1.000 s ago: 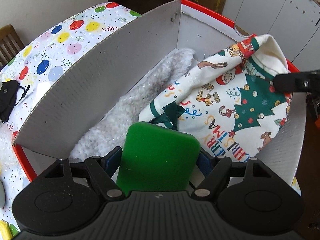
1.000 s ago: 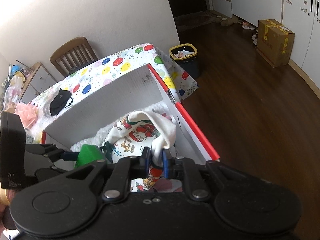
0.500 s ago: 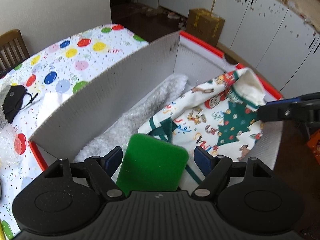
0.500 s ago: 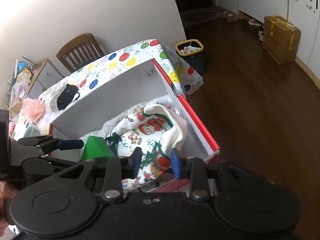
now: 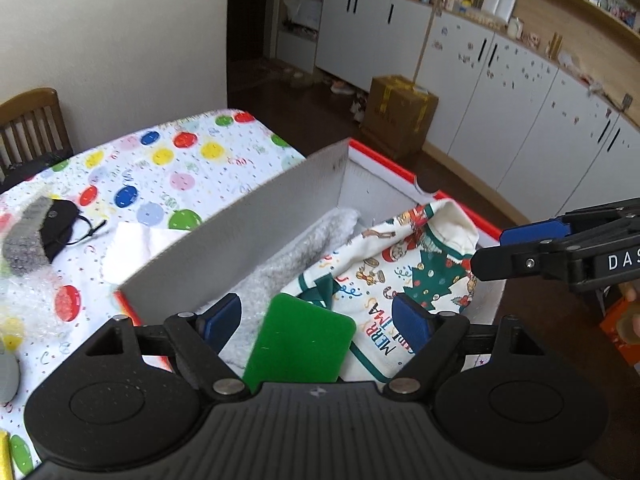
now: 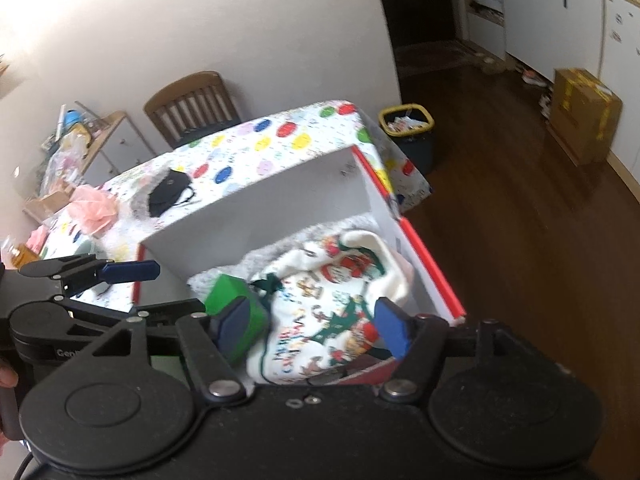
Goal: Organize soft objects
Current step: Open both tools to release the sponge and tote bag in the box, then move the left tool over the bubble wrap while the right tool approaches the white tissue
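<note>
Both of your grippers rose away from the box [image 5: 256,236] since the earlier frames. Your right gripper [image 6: 312,326] had just been opening and let go of the Christmas cloth [image 5: 404,276]; its jaws stood apart with nothing pressed between them. Your left gripper [image 5: 316,322] was released too, above the green sponge [image 5: 300,344]. Cloth and sponge lay inside the box at the table's edge, on a white fluffy towel [image 5: 296,248].
</note>
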